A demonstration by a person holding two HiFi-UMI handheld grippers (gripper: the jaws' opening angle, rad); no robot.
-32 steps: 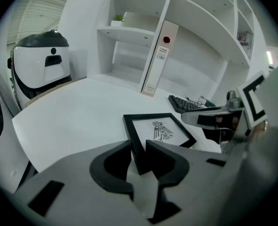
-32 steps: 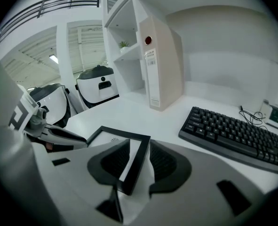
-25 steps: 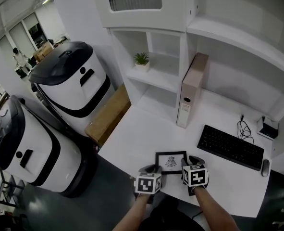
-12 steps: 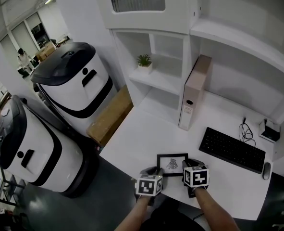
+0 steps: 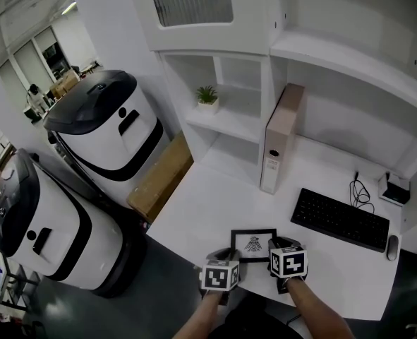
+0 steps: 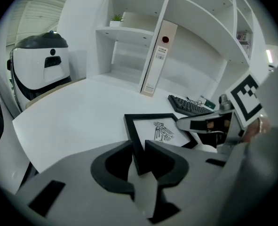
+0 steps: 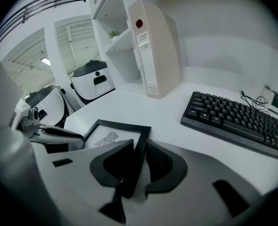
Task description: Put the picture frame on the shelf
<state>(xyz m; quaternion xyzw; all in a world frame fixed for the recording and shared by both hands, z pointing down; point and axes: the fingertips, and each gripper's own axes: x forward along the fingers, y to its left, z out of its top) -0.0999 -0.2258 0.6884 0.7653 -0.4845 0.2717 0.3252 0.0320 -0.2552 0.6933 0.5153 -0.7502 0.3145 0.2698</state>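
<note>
The right gripper point(image 5: 279, 245) has just been closing its jaws, and they now pinch the right edge of the picture frame point(image 5: 252, 243); the frame and both hands sit where they did a second ago. The left gripper point(image 5: 227, 253) clamps the frame's left edge, so the frame spans between the two at the front edge of the desk point(image 5: 208, 196).

In the shelf point(image 5: 229, 123) the upper cubby holds a small potted plant point(image 5: 207, 94). A binder point(image 5: 281, 136) stands upright on the desk against the shelf's divider.

Only the head view takes in the two white-and-black machines point(image 5: 102, 129) on the floor. The left gripper view shows the bird-like drawing in the frame (clearer there than from above). The keyboard point(image 5: 339, 216) lies well apart, to the right.
</note>
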